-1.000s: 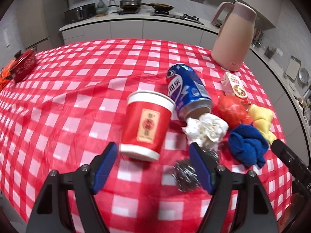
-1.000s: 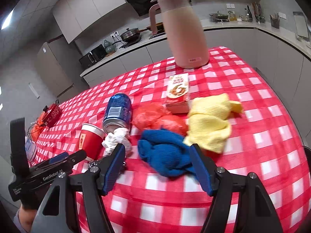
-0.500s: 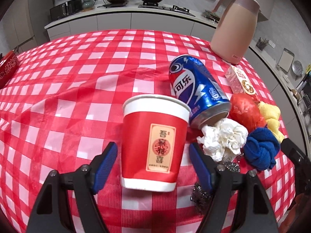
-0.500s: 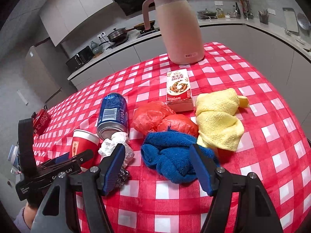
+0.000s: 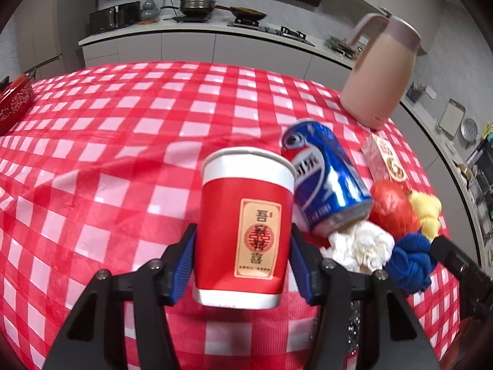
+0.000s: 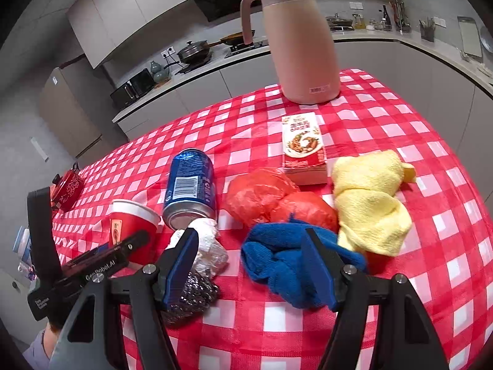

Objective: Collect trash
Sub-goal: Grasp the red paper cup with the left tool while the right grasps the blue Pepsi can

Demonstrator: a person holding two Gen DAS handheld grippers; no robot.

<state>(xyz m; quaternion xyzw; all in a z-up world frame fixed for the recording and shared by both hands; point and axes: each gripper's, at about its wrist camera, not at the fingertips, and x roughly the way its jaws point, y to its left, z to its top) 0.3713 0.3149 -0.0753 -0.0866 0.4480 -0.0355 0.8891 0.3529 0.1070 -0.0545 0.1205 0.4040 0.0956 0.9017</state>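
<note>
- Left gripper [image 5: 243, 259] had just been closing its jaws and was pinching the red paper cup [image 5: 246, 225], blue pads flat against both sides, cup upright on the checkered tablecloth [image 5: 129, 141].
- Right gripper [image 6: 251, 265] hung spread wide, nothing gripped, with the blue cloth [image 6: 286, 262] lying between its fingers.
- Pretty crowded to the cup's right: blue can [image 5: 326, 178] on its side touching the cup, crumpled tissue [image 5: 360, 246] at the can's mouth, steel scrubber [image 6: 191, 296] just beside it.
- Further out were the orange bag [image 6: 271, 197], yellow cloth [image 6: 369, 203], carton [image 6: 303, 148] and pink jug [image 6: 299, 43].
- Left of the cup was wide open tablecloth.
</note>
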